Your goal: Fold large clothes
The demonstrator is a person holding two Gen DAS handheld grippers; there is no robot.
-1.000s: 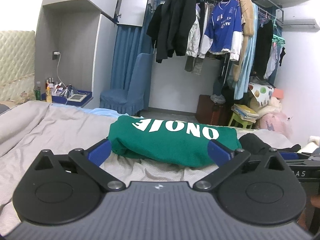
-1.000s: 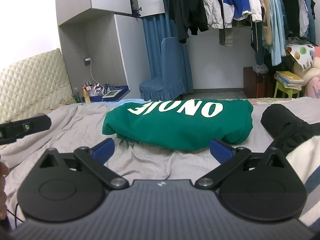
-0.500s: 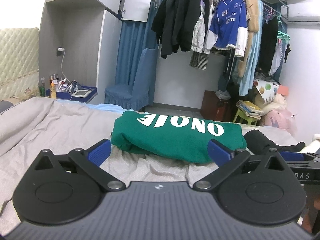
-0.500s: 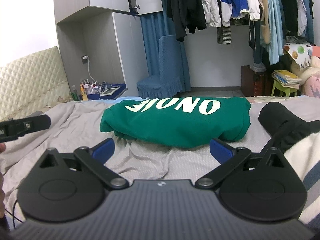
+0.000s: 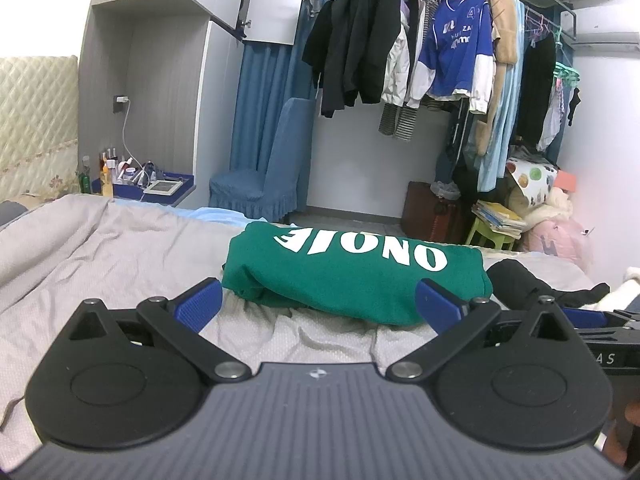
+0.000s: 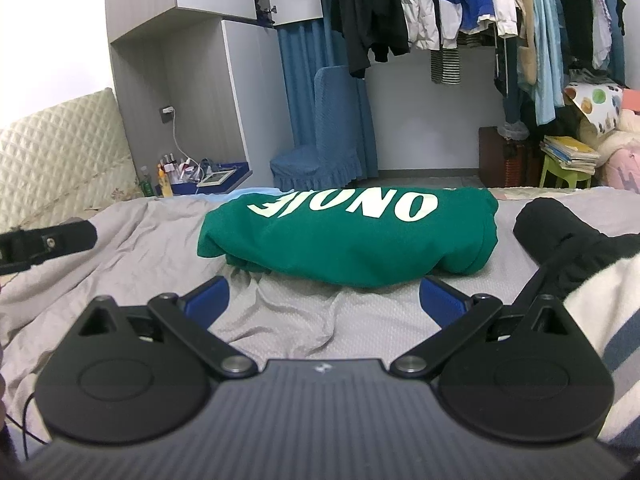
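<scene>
Two grippers are ours to hold: the left gripper (image 5: 318, 306) and the right gripper (image 6: 324, 298) both hang over the grey bedsheet (image 5: 92, 256) with blue pads spread wide and nothing between them. Just beyond both lies the folded green sweatshirt (image 6: 348, 236), its long axis running left to right across our view, its white lettering upside down to us. To its right, a black garment (image 6: 560, 232) sits close beside it, and a striped cloth (image 6: 608, 312) is cut off at the right wrist view's edge. Past the bed stand a blue chair (image 5: 260, 176) and a rail of hanging clothes (image 5: 440, 48). We cannot read the lettering in full.
</scene>
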